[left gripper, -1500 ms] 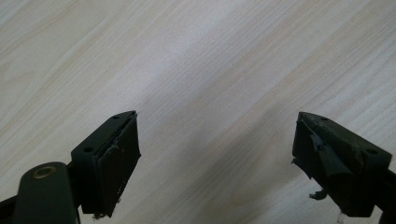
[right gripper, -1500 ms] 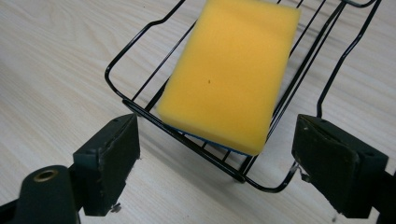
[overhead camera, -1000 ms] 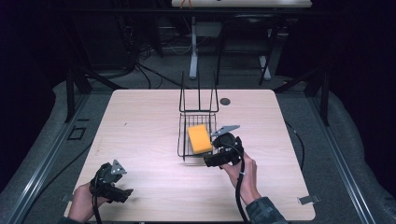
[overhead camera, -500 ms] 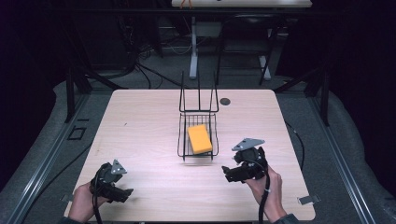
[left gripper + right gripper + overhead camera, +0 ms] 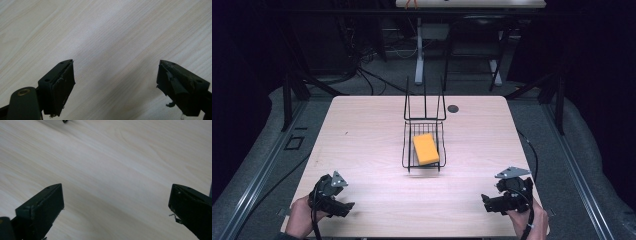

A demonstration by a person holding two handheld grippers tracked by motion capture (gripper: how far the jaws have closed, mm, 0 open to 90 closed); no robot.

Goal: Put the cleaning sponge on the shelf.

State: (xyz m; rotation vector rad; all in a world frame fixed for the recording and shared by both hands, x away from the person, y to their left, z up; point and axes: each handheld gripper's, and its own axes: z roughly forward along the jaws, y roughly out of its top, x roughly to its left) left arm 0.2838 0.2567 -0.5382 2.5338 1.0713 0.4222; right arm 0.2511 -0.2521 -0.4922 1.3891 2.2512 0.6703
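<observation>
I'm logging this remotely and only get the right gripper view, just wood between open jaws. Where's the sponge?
Observer: The sponge lies inside the wire basket at the table's middle.
Operator: How does my gripper stand to it?
Observer: The right gripper sits apart from it, at the near right corner.
Operator: And the left one?
Observer: The left gripper is open over bare wood at the near left corner.

You see a light wooden table [image 5: 362, 130] with a small dark round spot [image 5: 453, 108] near its far edge. Behind it stands a white desk frame [image 5: 419, 55].
</observation>
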